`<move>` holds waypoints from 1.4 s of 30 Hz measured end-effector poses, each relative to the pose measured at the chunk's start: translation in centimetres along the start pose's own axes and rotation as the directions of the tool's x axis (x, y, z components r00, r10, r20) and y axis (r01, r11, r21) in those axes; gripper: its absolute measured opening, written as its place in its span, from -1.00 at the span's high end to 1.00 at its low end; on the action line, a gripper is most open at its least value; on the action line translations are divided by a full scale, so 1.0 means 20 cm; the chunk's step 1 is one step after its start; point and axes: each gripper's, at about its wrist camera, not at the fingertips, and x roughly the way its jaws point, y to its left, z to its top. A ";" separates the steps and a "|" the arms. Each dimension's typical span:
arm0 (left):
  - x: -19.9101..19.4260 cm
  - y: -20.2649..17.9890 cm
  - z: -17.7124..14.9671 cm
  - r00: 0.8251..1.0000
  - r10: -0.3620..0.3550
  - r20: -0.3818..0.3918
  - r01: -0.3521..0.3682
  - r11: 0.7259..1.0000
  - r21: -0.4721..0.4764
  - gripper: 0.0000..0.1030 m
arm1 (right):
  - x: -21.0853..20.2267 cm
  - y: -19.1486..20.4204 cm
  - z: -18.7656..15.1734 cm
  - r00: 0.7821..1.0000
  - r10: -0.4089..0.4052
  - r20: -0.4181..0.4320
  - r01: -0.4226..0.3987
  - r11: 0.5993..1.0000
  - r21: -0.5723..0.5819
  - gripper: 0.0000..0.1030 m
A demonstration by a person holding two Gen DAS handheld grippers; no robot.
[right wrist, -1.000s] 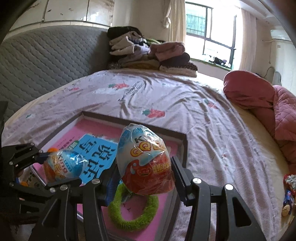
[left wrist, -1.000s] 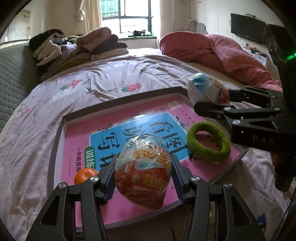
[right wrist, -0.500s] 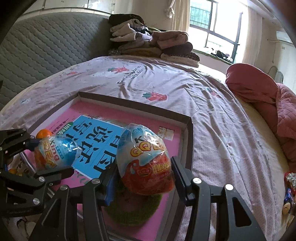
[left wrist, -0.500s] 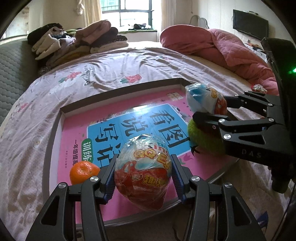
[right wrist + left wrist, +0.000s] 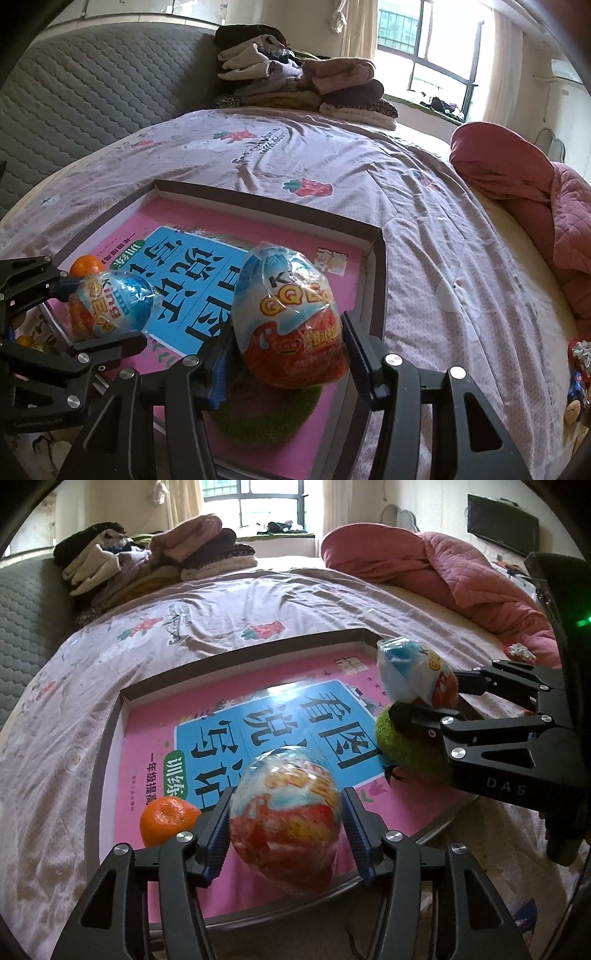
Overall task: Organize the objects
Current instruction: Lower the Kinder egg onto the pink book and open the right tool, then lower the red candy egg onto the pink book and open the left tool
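- Each gripper is clamped on a wrapped toy egg: left gripper [image 5: 284,827] holds one egg [image 5: 284,819] above the tray's near edge, right gripper [image 5: 288,347] holds the other egg [image 5: 291,321] above the green ring [image 5: 406,749] by the right edge.
- Step, as I judge: placing both into the tray [image 5: 110,731].
- Next: lower, then release.
- The orange [image 5: 166,819] crowds the near-left corner; the book's [image 5: 258,716] middle is free.

Bed with mauve strawberry-print sheet [image 5: 229,613] carries shallow grey-rimmed cardboard tray [image 5: 107,738] at 6 o'clock; pile of folded clothes [image 5: 155,565] at 11 o'clock; rumpled pink quilted duvet [image 5: 454,576] at 2 o'clock.
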 end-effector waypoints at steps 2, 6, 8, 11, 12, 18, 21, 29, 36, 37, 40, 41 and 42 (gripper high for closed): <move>0.00 -0.01 0.00 1.000 -0.007 -0.002 0.007 1.000 0.004 -0.18 | 0.01 0.00 -0.01 1.000 0.002 -0.017 -0.001 1.000 0.005 -0.03; -0.02 -0.02 0.00 1.000 -0.012 0.004 0.012 1.000 0.016 -0.21 | 0.02 0.00 -0.02 1.000 0.002 -0.028 -0.002 1.000 0.006 -0.03; -0.02 -0.02 0.00 1.000 -0.013 0.003 0.013 1.000 0.015 -0.22 | 0.02 0.00 -0.02 1.000 0.004 -0.028 -0.004 1.000 0.006 -0.03; -0.02 -0.02 0.00 1.000 -0.014 0.005 0.014 1.000 0.009 -0.22 | 0.02 -0.01 -0.02 1.000 0.003 -0.029 -0.002 1.000 0.012 -0.03; -0.02 -0.02 0.00 1.000 -0.014 0.006 0.014 1.000 0.007 -0.22 | 0.02 0.00 -0.02 1.000 0.003 -0.030 -0.003 1.000 0.013 -0.03; -0.03 0.00 0.01 1.000 -0.017 0.013 0.017 1.000 -0.008 -0.23 | 0.01 -0.02 -0.02 0.999 -0.003 -0.032 0.003 1.000 0.022 -0.03; -0.04 0.00 0.01 1.000 -0.017 0.013 0.017 1.000 -0.008 -0.23 | 0.01 -0.02 -0.01 0.999 -0.003 -0.032 0.004 1.000 0.023 -0.03; -0.05 0.00 0.02 0.999 -0.020 0.026 0.020 1.000 -0.008 -0.23 | 0.01 -0.02 -0.01 1.000 -0.004 -0.030 0.004 1.000 0.024 -0.03; -0.07 -0.01 0.02 0.999 -0.015 0.036 0.016 1.000 -0.007 -0.23 | 0.00 -0.02 -0.01 1.000 -0.006 -0.028 0.006 1.000 0.025 -0.03; -0.07 -0.01 0.02 0.999 -0.019 0.037 0.019 1.000 -0.009 -0.24 | 0.00 -0.02 -0.01 1.000 -0.006 -0.028 0.007 1.000 0.025 -0.03; -0.09 -0.01 0.03 0.999 -0.023 0.042 0.024 1.000 -0.017 -0.25 | 0.00 -0.02 -0.01 1.000 -0.006 -0.024 0.006 1.000 0.029 -0.04; -0.09 -0.01 0.03 0.999 -0.025 0.043 0.026 1.000 -0.018 -0.27 | 0.00 -0.02 0.00 1.000 -0.003 -0.024 0.004 1.000 0.030 -0.04; -0.10 -0.01 0.04 0.999 -0.027 0.046 0.027 0.999 -0.018 -0.30 | -0.01 -0.02 0.00 1.000 -0.003 -0.023 0.004 0.999 0.032 -0.05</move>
